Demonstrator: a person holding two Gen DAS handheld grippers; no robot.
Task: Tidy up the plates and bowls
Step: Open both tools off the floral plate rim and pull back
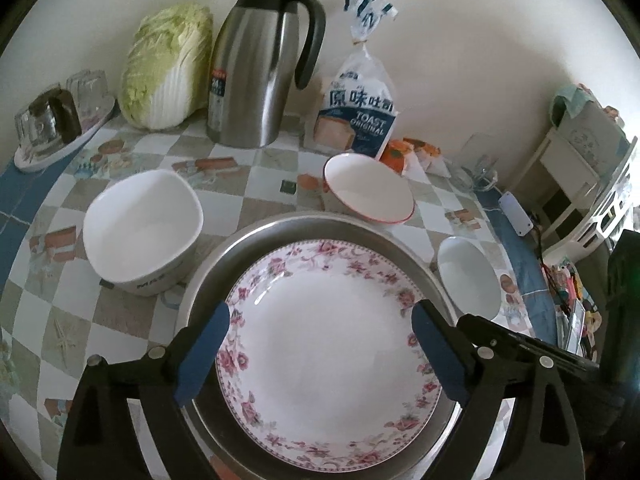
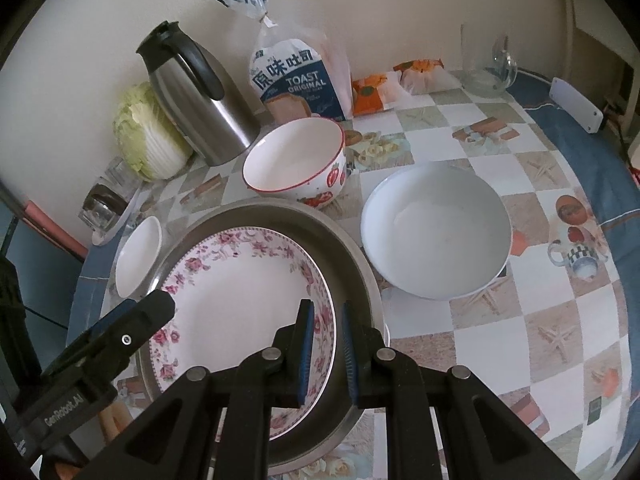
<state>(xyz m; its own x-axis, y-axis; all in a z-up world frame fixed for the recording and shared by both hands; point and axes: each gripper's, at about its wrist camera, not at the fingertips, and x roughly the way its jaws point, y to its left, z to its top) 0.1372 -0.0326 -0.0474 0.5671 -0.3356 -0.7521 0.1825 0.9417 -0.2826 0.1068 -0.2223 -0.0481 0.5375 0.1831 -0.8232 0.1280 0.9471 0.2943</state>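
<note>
A floral-rimmed white plate (image 1: 328, 344) (image 2: 240, 300) lies inside a round steel pan (image 1: 224, 256) (image 2: 352, 256). My left gripper (image 1: 320, 348) is open above the plate, one finger on each side. My right gripper (image 2: 325, 352) is nearly shut around the plate's right rim; whether its pads touch the rim I cannot tell. A squarish white bowl (image 1: 140, 228) (image 2: 136, 256) stands left of the pan, a red-rimmed strawberry bowl (image 1: 368, 190) (image 2: 296, 160) behind it, and a plain white bowl (image 1: 468, 272) (image 2: 436, 232) to its right.
Against the wall stand a napa cabbage (image 1: 168, 68), a steel thermos jug (image 1: 260, 64), a toast bag (image 1: 356, 112), orange snack packets (image 2: 372, 92) and a glass pitcher (image 2: 484, 68). A tray of glasses (image 1: 52, 120) sits far left. The table edge (image 2: 592, 168) curves at right.
</note>
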